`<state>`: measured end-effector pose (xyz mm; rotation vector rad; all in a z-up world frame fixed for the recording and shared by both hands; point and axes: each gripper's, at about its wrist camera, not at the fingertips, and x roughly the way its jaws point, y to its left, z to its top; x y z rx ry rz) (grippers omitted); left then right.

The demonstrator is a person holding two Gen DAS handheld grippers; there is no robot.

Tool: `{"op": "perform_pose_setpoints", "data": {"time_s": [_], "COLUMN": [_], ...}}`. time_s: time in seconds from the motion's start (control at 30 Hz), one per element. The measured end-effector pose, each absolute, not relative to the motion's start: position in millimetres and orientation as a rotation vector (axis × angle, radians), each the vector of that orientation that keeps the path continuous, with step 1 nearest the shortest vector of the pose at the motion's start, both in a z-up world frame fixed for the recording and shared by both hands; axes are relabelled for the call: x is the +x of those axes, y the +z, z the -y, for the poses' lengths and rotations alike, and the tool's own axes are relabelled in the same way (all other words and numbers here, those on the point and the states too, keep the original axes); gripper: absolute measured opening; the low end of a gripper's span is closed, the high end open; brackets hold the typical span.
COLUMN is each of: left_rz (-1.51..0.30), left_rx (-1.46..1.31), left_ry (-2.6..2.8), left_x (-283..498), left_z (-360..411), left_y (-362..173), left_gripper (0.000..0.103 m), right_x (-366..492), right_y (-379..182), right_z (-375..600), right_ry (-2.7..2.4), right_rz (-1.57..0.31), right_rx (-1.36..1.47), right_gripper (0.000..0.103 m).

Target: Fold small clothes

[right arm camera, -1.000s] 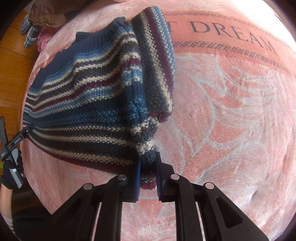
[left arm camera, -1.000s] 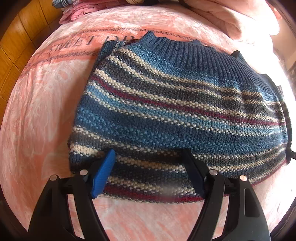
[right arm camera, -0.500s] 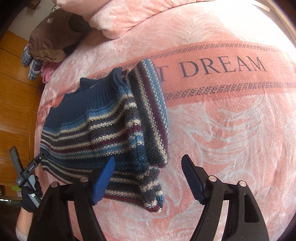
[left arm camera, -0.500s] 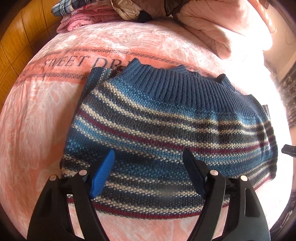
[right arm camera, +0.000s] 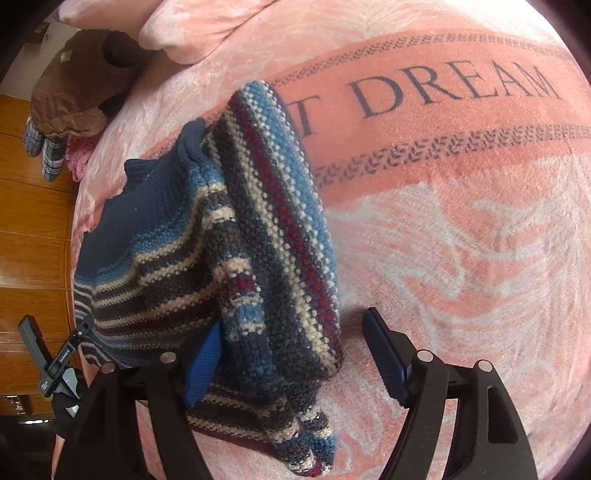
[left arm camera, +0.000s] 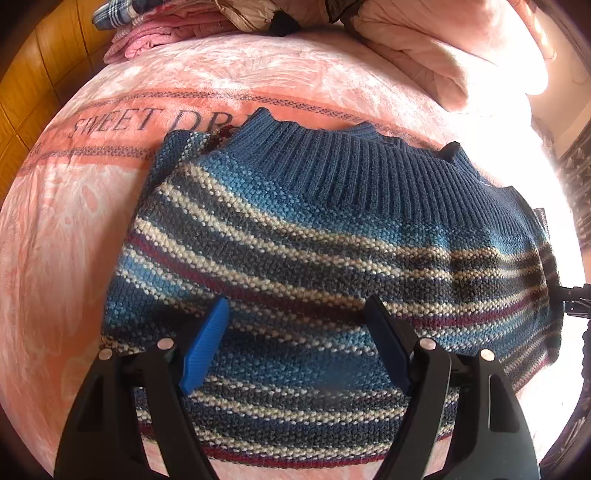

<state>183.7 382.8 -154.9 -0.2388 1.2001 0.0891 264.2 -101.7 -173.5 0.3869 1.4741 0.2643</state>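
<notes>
Over the striped sweater [left arm camera: 314,266], both tools [left arm camera: 299,347] [right arm camera: 291,358] hover, jaws apart.

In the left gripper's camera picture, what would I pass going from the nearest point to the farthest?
left gripper → striped sweater → lettered band on the pink blanket → pile of folded clothes
</notes>
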Motion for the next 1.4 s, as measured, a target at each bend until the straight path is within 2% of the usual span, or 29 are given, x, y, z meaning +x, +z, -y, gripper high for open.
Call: {"op": "perform_pose_setpoints", "data": {"time_s": [0.07,0.13,0.2,0.4,0.67,1.23,1.4], "left_rz": [-1.201,-1.2,-1.198,-1.197,-1.198,-1.196,-1.199], "left_rx": [-0.232,-0.227,-0.219,-0.23,-0.244,-0.243,-0.266], "left_ry": [0.084,0.08,0.078,0.073,0.074,0.063,0.047], "left_x": [184.6,185.2,185.5,187.0,188.1,188.9,190.4], "left_z": [-382.7,-382.5,-381.8,-383.2,-385.2,-386.4,-390.0], "left_y": [-156.9,-159.0,-160.7,-160.4,-161.8,-165.4,-162.4], "left_gripper": [0.078,0.079,0.08,0.08,0.08,0.083,0.082], "right_x": [264.1,264.3,263.0,261.4,262.0,261.1,263.9], "right_y": [-173.6,-173.6,-173.6,-156.5,-161.9,-168.7,-159.4], "right_z": [100.7,97.7,97.0,87.0,91.3,81.3,80.7], "right_ry": [0.264,0.273,0.309,0.345,0.314,0.266,0.268], "right_rz": [-1.47,-1.463,-1.459,-1.416,-1.442,-1.441,-1.445], "right_rx": [0.381,0.389,0.416,0.364,0.341,0.271,0.292], "right_gripper": [0.074,0.068,0.05,0.032,0.03,0.034,0.031]}}
